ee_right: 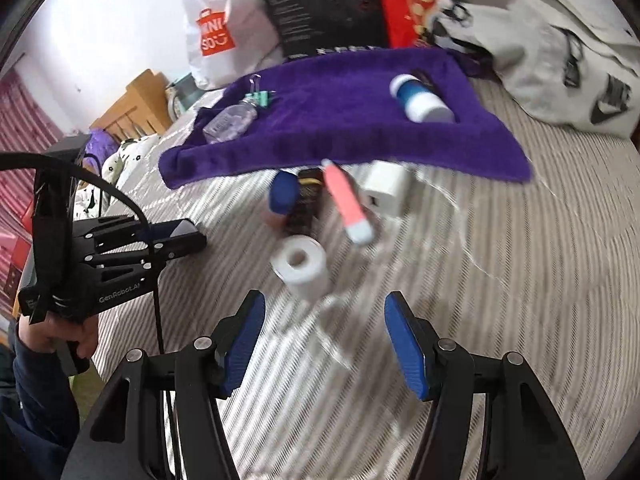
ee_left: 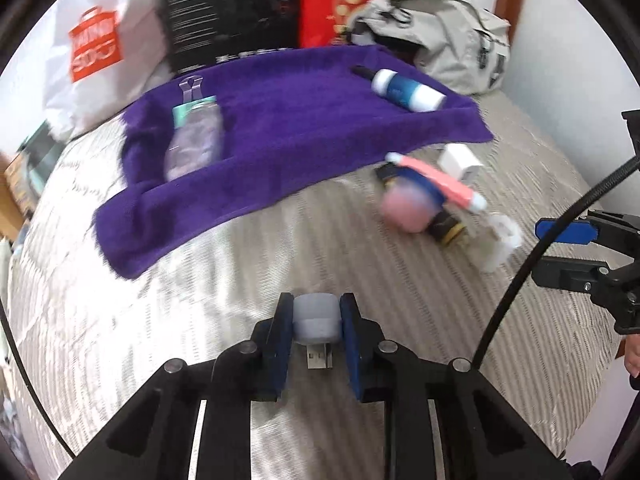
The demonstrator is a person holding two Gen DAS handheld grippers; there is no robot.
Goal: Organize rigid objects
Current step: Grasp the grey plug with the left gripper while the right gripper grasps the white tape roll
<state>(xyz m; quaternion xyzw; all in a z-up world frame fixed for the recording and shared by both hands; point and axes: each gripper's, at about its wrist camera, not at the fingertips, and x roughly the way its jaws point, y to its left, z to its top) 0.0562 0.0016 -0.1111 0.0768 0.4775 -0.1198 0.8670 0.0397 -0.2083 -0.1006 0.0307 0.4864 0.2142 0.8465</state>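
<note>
Left claw clenched a small USB plug, right claw hung released; two bottles lay on the purple towel, several items remained on the bed

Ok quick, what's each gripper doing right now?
Left gripper: shut on a small white USB plug.
Right gripper: open, holding nothing.

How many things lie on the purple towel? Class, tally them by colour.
Clear: 1, the bottle
Teal: 1, the binder clip
Blue and white: 1, the cylindrical container
Black: 1, the slim item behind that container
Total: 4
</note>
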